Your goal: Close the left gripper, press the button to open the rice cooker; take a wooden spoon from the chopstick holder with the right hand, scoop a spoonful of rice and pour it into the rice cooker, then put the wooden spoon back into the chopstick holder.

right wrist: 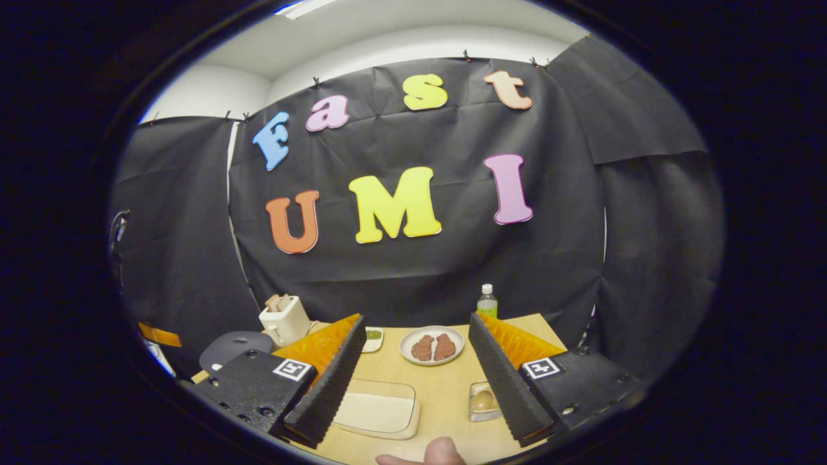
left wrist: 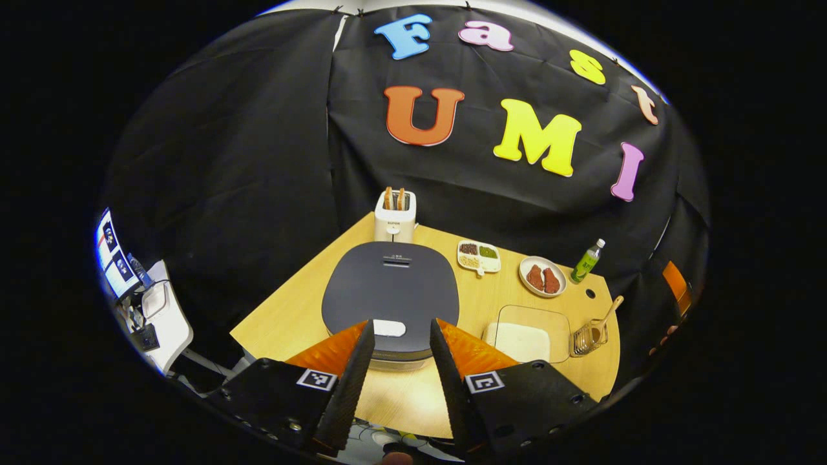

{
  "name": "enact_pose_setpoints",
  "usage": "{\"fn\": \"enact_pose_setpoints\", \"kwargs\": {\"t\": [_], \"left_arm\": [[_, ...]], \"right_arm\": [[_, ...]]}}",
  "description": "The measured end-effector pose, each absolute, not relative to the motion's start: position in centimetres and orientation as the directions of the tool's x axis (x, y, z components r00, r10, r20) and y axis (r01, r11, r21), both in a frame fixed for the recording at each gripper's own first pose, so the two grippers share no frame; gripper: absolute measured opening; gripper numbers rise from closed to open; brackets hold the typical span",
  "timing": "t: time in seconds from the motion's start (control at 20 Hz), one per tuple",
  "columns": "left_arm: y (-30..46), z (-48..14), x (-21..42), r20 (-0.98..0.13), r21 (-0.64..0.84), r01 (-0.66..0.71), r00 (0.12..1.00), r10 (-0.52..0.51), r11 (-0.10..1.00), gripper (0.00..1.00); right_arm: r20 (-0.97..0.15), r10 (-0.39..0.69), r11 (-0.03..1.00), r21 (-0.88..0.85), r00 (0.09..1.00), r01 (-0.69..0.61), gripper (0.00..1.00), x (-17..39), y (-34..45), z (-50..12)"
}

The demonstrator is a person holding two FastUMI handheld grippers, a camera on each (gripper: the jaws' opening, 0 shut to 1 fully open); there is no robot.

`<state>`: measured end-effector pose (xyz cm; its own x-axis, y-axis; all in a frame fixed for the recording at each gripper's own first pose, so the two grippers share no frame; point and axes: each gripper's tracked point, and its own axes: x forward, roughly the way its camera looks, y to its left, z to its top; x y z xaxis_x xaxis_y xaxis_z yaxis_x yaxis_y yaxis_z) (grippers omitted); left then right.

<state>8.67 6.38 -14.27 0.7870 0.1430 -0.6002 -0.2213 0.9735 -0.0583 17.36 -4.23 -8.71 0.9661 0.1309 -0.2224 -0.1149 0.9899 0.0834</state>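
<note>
The rice cooker (left wrist: 391, 290) stands with its dark grey lid down, and its white button (left wrist: 389, 328) faces the front. My left gripper (left wrist: 402, 326) hovers open just above and in front of that button, one finger on each side. Right of the cooker is a clear container of rice (left wrist: 528, 332), then a wire chopstick holder (left wrist: 585, 337) with the wooden spoon (left wrist: 607, 315) standing in it. My right gripper (right wrist: 415, 320) is open and holds nothing. Below it lie the rice container (right wrist: 378, 407) and the chopstick holder (right wrist: 483, 400) with the spoon bowl (right wrist: 482, 400). The cooker (right wrist: 236, 349) lies off to the left.
A white toaster (left wrist: 395, 216) with bread stands behind the cooker. A divided dish (left wrist: 479, 255), a plate of meat (left wrist: 543, 276) and a green bottle (left wrist: 586, 260) line the back of the wooden table (left wrist: 291, 316). A fingertip (right wrist: 426, 455) shows at the lower edge.
</note>
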Motion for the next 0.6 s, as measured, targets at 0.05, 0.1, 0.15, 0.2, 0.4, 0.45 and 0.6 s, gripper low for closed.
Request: {"fn": "enact_pose_setpoints", "kwargs": {"t": [0.05, 0.1, 0.15, 0.2, 0.4, 0.45, 0.6], "left_arm": [[6.8, -14.4, 9.0, -0.618, -0.05, -0.23, 0.771, 0.151, 0.972, 0.35], [7.1, -15.4, 9.5, -0.642, -0.05, -0.223, 0.754, 0.14, 0.973, 0.12], [7.0, -16.2, 9.7, -0.669, -0.058, -0.215, 0.733, 0.122, 0.975, 0.1], [7.5, -16.9, 9.8, -0.683, -0.055, -0.227, 0.719, 0.129, 0.972, 0.12], [8.8, -18.6, 11.3, -0.737, -0.107, -0.241, 0.67, 0.086, 0.964, 0.0], [9.2, -19.0, 11.8, -0.746, -0.102, -0.236, 0.661, 0.083, 0.966, 0.0], [10.0, -20.5, 12.7, -0.774, -0.12, -0.23, 0.631, 0.054, 0.966, 0.0]], "right_arm": [[-0.224, 0.129, 0.99, 0.076, 0.966, -0.115, 1.0, 17.4, -4.5, -8.7], [-0.224, 0.114, 0.993, 0.065, 0.968, -0.102, 1.0, 17.4, -5.2, -8.7], [-0.22, 0.095, 0.995, 0.064, 0.971, -0.083, 1.0, 17.4, -6.0, -8.5], [-0.218, 0.084, 0.995, 0.071, 0.972, -0.07, 1.0, 17.4, -6.5, -8.5], [-0.226, 0.024, 0.998, 0.068, 0.974, -0.008, 1.0, 17.0, -8.3, -9.0], [-0.229, 0.014, 0.998, 0.066, 0.973, 0.001, 1.0, 16.9, -8.5, -9.1], [-0.232, -0.022, 0.998, 0.053, 0.973, 0.035, 1.0, 16.4, -9.4, -9.2]]}}
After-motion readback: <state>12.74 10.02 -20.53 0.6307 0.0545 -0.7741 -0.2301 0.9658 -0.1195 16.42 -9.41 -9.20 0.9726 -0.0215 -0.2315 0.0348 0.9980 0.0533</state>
